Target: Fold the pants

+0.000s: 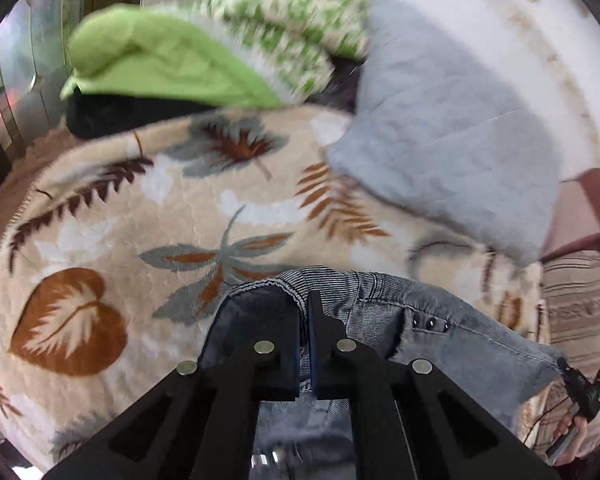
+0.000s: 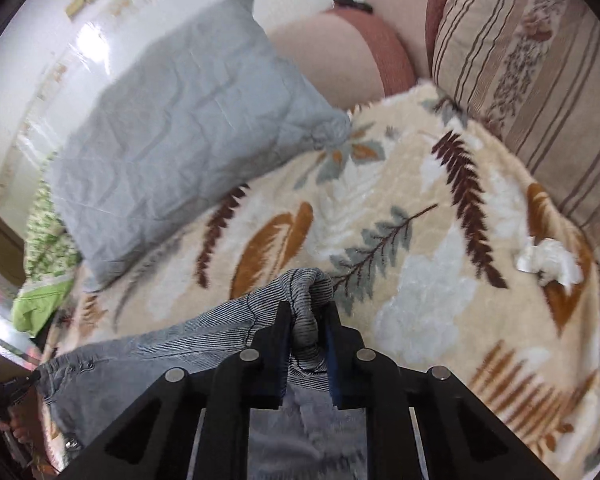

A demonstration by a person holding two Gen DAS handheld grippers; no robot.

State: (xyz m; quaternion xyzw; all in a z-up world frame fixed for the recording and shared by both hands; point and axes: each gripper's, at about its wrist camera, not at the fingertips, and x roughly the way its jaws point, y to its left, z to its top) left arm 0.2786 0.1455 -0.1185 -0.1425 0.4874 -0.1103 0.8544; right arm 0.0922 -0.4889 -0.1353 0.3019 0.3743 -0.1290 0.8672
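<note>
Pants [image 1: 440, 320] clamped at both ends by left gripper [image 1: 305, 312] and right gripper [image 2: 309, 320]. Lift step judged underway; next, carried over blanket [image 2: 420, 240] and laid flat.

A cream blanket [image 2: 440, 216] printed with brown, rust and grey leaves covers the bed. A grey-blue pillow [image 2: 180, 128] lies on its far side against a white wall [image 2: 52, 40]. A green-patterned quilt [image 1: 284, 12] is bunched at the far left, over something dark. A striped cushion [image 2: 532, 64] leans at the right, and a crumpled white tissue [image 2: 548, 262] lies on the blanket near it.
</note>
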